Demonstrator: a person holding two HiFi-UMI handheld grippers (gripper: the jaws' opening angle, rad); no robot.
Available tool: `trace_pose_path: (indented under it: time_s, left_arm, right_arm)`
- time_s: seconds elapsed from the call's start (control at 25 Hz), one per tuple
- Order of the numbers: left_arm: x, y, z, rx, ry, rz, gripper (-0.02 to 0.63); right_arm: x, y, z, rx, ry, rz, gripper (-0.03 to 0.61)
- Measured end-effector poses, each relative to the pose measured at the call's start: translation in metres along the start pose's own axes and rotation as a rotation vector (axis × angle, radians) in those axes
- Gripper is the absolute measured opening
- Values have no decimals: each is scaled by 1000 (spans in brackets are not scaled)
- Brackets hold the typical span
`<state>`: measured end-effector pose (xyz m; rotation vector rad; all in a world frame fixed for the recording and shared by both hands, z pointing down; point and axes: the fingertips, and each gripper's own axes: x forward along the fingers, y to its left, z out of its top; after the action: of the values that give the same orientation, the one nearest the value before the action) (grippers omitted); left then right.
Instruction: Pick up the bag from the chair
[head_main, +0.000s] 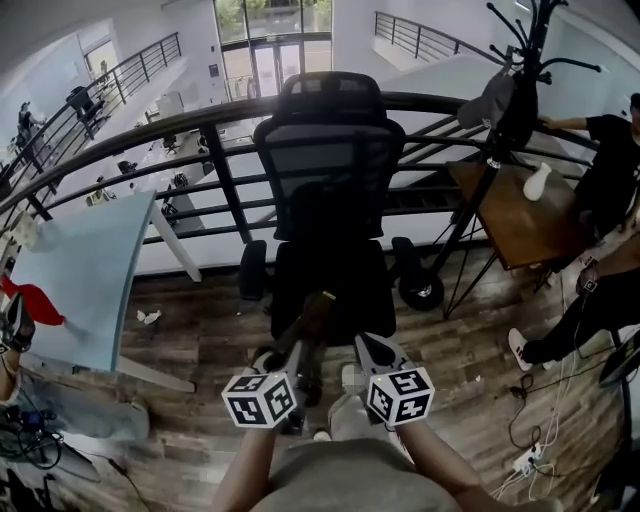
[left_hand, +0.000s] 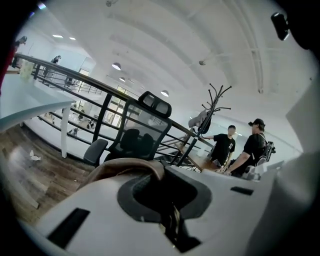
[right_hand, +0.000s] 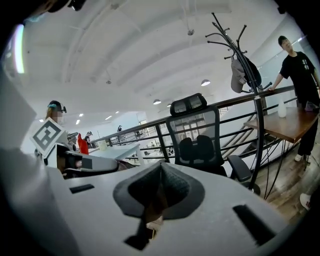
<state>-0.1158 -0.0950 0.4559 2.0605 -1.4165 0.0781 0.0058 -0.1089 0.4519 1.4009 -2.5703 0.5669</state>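
A black office chair (head_main: 330, 190) stands before the railing, its seat (head_main: 335, 275) bare. My left gripper (head_main: 293, 352) is in front of the seat, shut on the bag's brown strap (head_main: 312, 315), which rises toward the seat. In the left gripper view the strap (left_hand: 127, 169) arches over the closed jaws. A dark part of the bag (head_main: 306, 385) hangs between the two marker cubes. Just to the right is my right gripper (head_main: 368, 352), with its jaws together. In the right gripper view something tan (right_hand: 150, 217) shows low in the slit; I cannot tell what it is.
A black railing (head_main: 200, 135) runs behind the chair. A coat stand (head_main: 505, 110) and a wooden table (head_main: 520, 225) are to the right, with two people (head_main: 610, 170) beside them. A pale table (head_main: 85, 270) stands left. Cables (head_main: 530, 455) lie on the floor at right.
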Motion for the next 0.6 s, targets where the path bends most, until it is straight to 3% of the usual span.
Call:
trace_pose_path:
  time_s: [0.6]
  left_arm:
    - [-53, 5, -8, -11, -47, -23, 20]
  right_arm:
    - [-20, 33, 4, -14, -23, 26, 2]
